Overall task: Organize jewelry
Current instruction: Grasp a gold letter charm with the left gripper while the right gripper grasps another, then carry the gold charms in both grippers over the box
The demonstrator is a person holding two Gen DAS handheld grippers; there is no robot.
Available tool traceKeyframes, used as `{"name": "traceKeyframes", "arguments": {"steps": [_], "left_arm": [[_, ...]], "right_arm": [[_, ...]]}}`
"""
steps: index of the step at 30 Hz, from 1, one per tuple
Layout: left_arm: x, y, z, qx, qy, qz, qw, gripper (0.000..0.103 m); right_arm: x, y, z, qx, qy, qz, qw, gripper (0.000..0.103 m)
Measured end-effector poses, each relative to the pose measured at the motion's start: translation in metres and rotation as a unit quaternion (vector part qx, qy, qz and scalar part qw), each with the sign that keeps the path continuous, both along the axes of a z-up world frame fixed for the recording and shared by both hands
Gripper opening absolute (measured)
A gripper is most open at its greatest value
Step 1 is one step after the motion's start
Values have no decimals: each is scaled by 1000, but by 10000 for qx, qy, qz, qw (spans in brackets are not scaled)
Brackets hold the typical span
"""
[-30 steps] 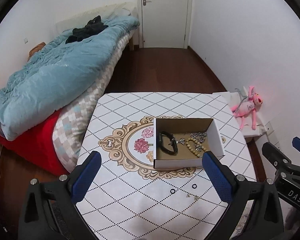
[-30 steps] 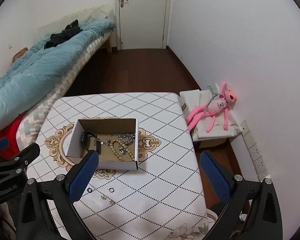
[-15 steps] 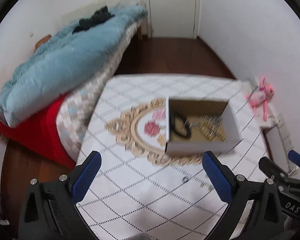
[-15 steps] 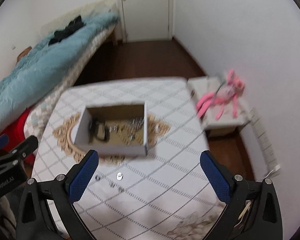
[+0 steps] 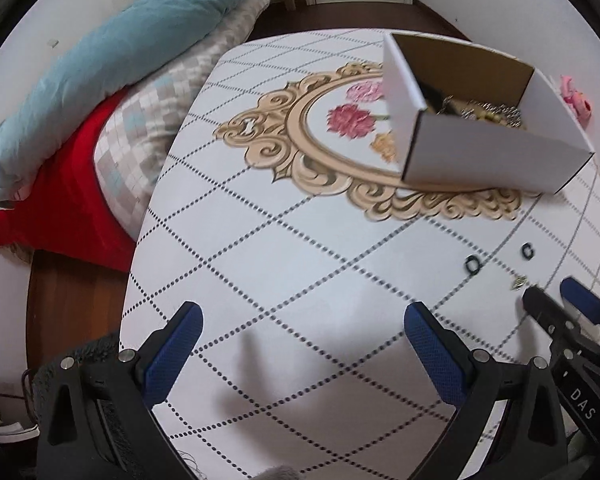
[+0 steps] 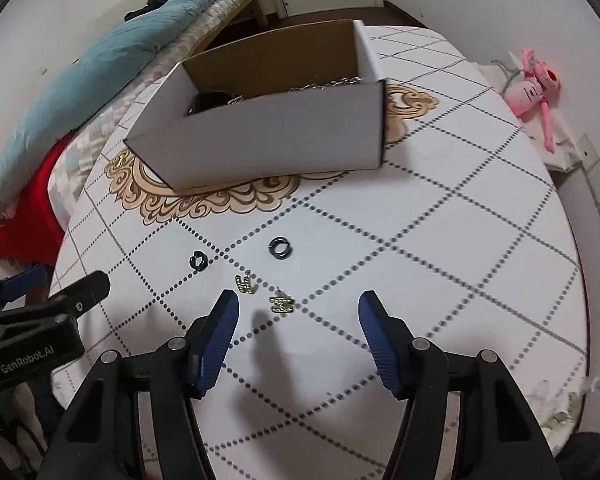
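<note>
A white cardboard box (image 6: 268, 136) (image 5: 492, 156) holding chains, beads and a black band stands on the patterned table (image 6: 440, 240) (image 5: 284, 264). In front of it lie two small black rings (image 6: 199, 260) (image 6: 281, 247) (image 5: 473, 265) and two little gold earrings (image 6: 245, 284) (image 6: 282, 304). My right gripper (image 6: 298, 308) hovers low just in front of the gold earrings, its jaws closing with nothing between them. My left gripper (image 5: 302, 320) is open over bare table, left of the jewelry. The right gripper's blue tip (image 5: 580, 304) shows at the left view's right edge.
A bed with a blue quilt (image 5: 100, 60) and red cloth (image 5: 64, 204) runs along the table's left side. A pink plush toy (image 6: 534, 88) lies on a low white stand by the right wall. Dark wood floor (image 5: 68, 312) shows past the table's left edge.
Both grippers have dropped toward the table and tilted down, so box and jewelry loom larger. The right gripper's fingers stand closer together than before.
</note>
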State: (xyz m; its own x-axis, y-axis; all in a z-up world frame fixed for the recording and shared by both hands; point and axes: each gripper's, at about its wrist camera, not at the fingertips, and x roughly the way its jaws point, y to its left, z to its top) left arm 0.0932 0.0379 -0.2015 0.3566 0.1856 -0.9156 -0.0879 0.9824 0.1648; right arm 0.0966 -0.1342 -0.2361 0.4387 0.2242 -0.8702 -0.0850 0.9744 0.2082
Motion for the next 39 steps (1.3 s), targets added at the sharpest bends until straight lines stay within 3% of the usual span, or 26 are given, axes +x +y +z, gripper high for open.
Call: {"name": "traceKeyframes", "arguments": {"steps": [4, 7, 12, 19, 23, 25, 27, 28, 29, 34, 39], "left_arm": [[0, 4, -7, -30, 83, 45, 10000, 103], [0, 1, -9, -30, 119, 17, 9999, 103], [-2, -14, -6, -123, 48, -133, 9998, 102], [3, -60, -1, -843, -129, -694, 9939, 100], [7, -88, -7, -984, -99, -952, 9905, 84], [9, -98, -11, -983, -64, -1017, 9899, 82], [10, -107, -14, -939, -67, -1070, 9898, 72], [12, -109, -16, -916, -64, -1096, 9897, 61], [13, -112, -18, -887, -65, -1129, 9896, 44], [10, -119, -19, -729, -260, -1296, 9885, 12], [11, -122, -19, -746, -287, -1386, 9871, 6]], "right_arm": [[-3, 22, 0, -658, -254, 193, 9973, 43], [-9, 33, 0, -987, -403, 362, 9936, 12], [-11, 20, 1, -807, -360, 153, 9960, 12], [-8, -38, 18, -468, -362, -599, 9964, 12], [-6, -63, 18, -455, -311, -883, 9946, 12], [-8, -72, 17, -425, -284, -995, 9937, 12], [-11, -80, 17, -401, -270, -1095, 9928, 12], [-12, -84, 17, -377, -260, -1142, 9924, 12], [-12, -87, 17, -368, -253, -1180, 9920, 12], [-12, -95, 16, -391, -244, -1273, 9908, 13], [-12, -95, 17, -389, -259, -1304, 9904, 13]]}}
